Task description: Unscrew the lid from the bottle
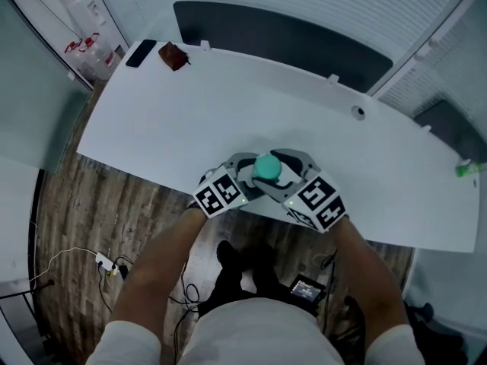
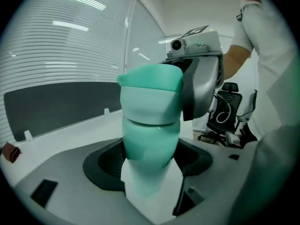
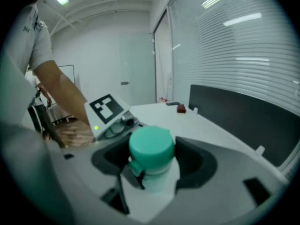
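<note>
At the 6 o'clock edge of the white bench (image 1: 228,120) the teal bottle (image 2: 152,144) stands upright between the two tools, which meet over it from 8 and 4 o'clock. The left tool (image 2: 151,172) is pinched on the bottle's body below the cap, while the right tool (image 3: 152,170) is pressed in on the teal lid (image 3: 151,146), which sits on the bottle's neck. Well apart from them, at about 11 o'clock on the bench, lie a small brown thing (image 1: 173,55) and a flat black slab (image 1: 141,52) just beside it.
</note>
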Demonstrator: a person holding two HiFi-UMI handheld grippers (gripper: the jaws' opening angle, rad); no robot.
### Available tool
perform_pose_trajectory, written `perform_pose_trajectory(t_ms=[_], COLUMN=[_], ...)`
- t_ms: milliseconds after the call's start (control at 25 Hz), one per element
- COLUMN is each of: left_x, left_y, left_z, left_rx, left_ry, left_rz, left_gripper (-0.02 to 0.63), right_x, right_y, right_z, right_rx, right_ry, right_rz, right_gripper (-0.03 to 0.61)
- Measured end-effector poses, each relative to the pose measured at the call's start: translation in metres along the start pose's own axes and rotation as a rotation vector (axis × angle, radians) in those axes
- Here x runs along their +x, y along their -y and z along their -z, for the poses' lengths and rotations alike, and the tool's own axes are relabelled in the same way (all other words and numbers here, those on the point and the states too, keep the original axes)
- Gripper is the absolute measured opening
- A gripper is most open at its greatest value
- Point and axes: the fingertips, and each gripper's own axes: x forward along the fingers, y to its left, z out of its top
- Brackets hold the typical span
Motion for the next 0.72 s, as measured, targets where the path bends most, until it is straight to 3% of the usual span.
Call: perform_pose_trajectory(t_ms=[80, 160, 320, 520, 640, 720], left_x=[0.0, -0.001, -0.011, -0.014, -0.01, -0.01], left_y=[0.002, 0.001, -0.005, -0.008, -0.01, -0.012], left_z=[0.001, 0.001, 0.001, 0.005, 0.01, 0.01], left_rx=[0.019, 0.027, -0.01, -0.153, -0.221, -0.234], left_ry=[-0.024, -0.038, -0.002, 0.051, 0.047, 0.045], left_rz=[0.043, 0.029, -0.155, -0.416, -0.508, -0.526], left_gripper=[0.321, 0.322, 0.322, 0.322, 0.322, 0.322], right_x=[0.0, 0.001, 0.002, 0.0, 0.0, 0.001], right_y=[0.0, 0.0, 0.005, 0.008, 0.006, 0.006], right_z=[0.0, -0.001, 0.0, 0.001, 0.001, 0.0], right_rx=[0.007, 0.024, 0.087, 0.169, 0.201, 0.203], right_ry=[0.007, 0.014, 0.018, 0.019, 0.03, 0.036], right_rz=[-0.007, 0.019, 0.112, 0.239, 0.296, 0.31], right_gripper=[0.311, 0.311, 0.311, 0.311, 0.311, 0.311])
